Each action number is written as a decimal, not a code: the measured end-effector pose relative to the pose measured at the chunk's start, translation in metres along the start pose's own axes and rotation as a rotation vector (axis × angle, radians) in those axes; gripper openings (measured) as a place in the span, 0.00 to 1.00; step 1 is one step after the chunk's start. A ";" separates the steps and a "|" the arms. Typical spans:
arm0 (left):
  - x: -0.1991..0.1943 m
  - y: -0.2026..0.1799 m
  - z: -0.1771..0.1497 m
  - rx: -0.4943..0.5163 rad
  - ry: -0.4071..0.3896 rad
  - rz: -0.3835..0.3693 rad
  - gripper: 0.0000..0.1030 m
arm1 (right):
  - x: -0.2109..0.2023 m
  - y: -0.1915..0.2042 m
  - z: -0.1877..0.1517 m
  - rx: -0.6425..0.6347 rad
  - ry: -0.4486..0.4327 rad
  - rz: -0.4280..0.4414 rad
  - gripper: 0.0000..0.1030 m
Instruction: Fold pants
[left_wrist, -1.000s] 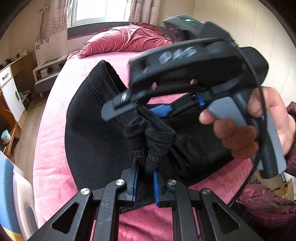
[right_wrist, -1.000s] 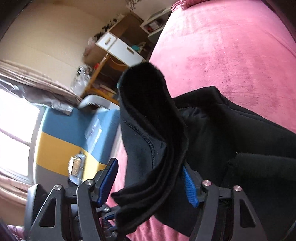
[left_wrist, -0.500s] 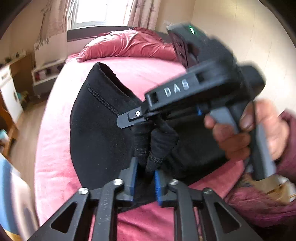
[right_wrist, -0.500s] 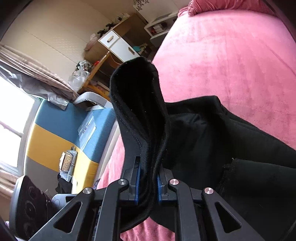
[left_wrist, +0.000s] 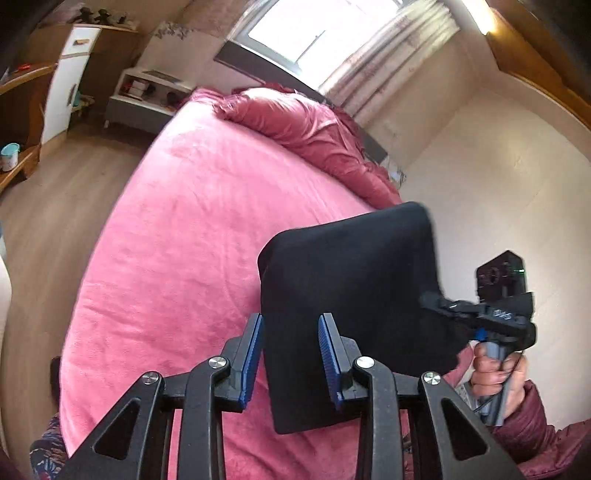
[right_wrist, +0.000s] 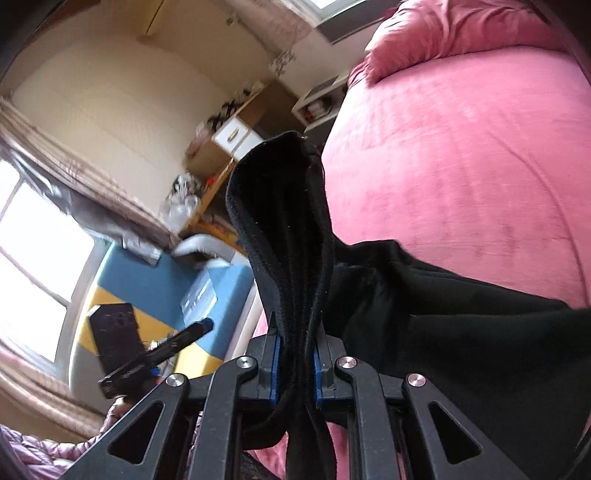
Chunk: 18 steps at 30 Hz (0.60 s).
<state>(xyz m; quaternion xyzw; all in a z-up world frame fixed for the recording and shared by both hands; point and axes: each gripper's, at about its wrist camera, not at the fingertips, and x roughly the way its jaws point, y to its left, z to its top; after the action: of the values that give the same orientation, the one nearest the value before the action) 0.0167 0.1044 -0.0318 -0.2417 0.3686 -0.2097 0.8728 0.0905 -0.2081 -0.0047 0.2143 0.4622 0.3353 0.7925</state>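
Gripping pants (right_wrist: 299, 258) — right gripper (right_wrist: 295, 365) fingers clamped | left gripper (left_wrist: 290, 354) fingers wide | pants' far end cut off

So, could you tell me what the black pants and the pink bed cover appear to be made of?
The black pants look like a thick, soft knit, perhaps fleece: matte, fuzzy at the edges, bunching in rounded folds where the right gripper clamps them. The pink bed cover looks like a plush, velvety fabric: a short nap with lighter and darker brushed streaks. Neither fibre can be told for certain.
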 end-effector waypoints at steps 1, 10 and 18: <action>0.009 -0.003 0.000 0.008 0.018 -0.007 0.30 | -0.010 -0.005 -0.002 0.012 -0.017 -0.011 0.13; 0.093 -0.054 -0.021 0.126 0.205 -0.079 0.30 | -0.081 -0.082 -0.030 0.177 -0.113 -0.144 0.13; 0.148 -0.077 -0.051 0.177 0.380 -0.110 0.30 | -0.101 -0.161 -0.055 0.323 -0.110 -0.283 0.13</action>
<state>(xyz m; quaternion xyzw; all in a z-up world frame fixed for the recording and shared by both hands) 0.0594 -0.0513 -0.0984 -0.1402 0.4928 -0.3301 0.7928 0.0606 -0.3904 -0.0759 0.2894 0.4917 0.1300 0.8109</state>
